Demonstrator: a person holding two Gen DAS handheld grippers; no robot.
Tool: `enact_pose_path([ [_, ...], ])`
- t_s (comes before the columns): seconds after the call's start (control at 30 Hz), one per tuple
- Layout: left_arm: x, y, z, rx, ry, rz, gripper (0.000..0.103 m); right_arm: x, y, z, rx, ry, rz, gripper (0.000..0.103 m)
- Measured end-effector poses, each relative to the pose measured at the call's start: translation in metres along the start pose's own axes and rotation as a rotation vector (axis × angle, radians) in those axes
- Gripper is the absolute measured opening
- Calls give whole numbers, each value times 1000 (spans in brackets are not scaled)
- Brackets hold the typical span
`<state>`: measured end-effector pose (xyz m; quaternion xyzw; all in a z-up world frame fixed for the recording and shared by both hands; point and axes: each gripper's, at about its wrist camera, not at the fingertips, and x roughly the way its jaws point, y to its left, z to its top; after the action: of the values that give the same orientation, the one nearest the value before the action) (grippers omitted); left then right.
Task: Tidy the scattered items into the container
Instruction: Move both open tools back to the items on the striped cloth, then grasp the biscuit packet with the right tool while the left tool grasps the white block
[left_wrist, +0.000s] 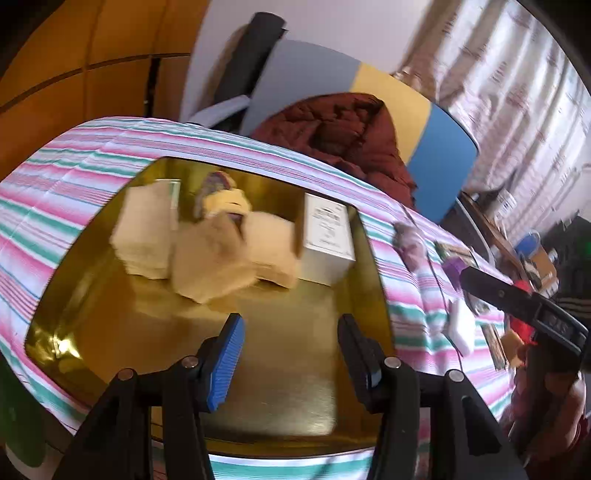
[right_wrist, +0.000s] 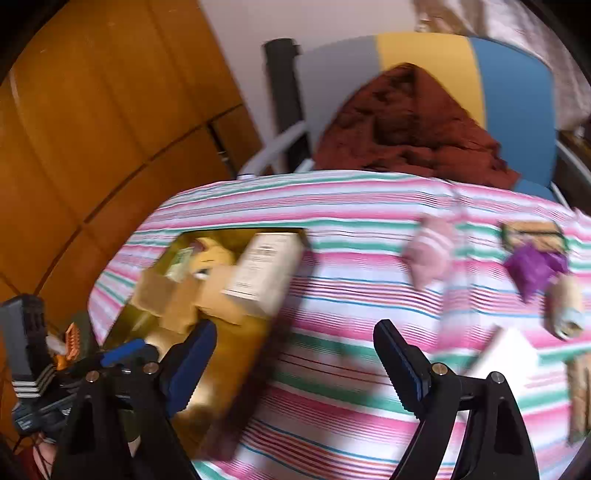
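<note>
Left wrist: your left tongs (left_wrist: 290, 363) hang open and empty over the gold tin (left_wrist: 258, 369). Inside: three beige pads (left_wrist: 207, 251), one white box (left_wrist: 327, 240), one yellow item (left_wrist: 225, 199).

Right wrist: your right tongs (right_wrist: 295, 365) gape wide, empty, above the striped tabletop (right_wrist: 332, 406). Left out: one pink pouch (right_wrist: 430, 254), one purple wrapper (right_wrist: 535, 267), and others too blurred to count.

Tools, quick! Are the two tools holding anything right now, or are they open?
Left tool: open, holding nothing, over the gold container.
Right tool: open, holding nothing, above the striped cloth.
</note>
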<state>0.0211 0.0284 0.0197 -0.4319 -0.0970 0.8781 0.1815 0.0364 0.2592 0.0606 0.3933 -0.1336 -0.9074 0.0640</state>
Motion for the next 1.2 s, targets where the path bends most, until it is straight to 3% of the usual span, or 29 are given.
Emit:
enact_pose_path([
  [0.2, 3, -39, -4, 95, 30, -61, 54, -29, -76, -8, 75, 15, -165, 87],
  [0.4, 9, -80, -8, 193, 60, -111, 54, -56, -176, -16, 293, 44, -298, 90],
  [0.57, 15, -116, -15, 284, 82, -138, 54, -61, -234, -23, 395, 111, -402, 95],
  [0.63, 18, -126, -16, 304, 94, -149, 54, -60, -248, -28, 417, 141, -457, 95],
  [0.83, 32, -149, -19, 351, 134, -172, 54, -56, -272, -42, 468, 181, -482, 95],
  [1.0, 43, -165, -23, 381, 153, -177, 54, -47, -266, -40, 406, 215, -508, 95],
  [1.2, 59, -185, -27, 427, 186, -178, 54, -34, -268, -42, 320, 264, -616, 95],
])
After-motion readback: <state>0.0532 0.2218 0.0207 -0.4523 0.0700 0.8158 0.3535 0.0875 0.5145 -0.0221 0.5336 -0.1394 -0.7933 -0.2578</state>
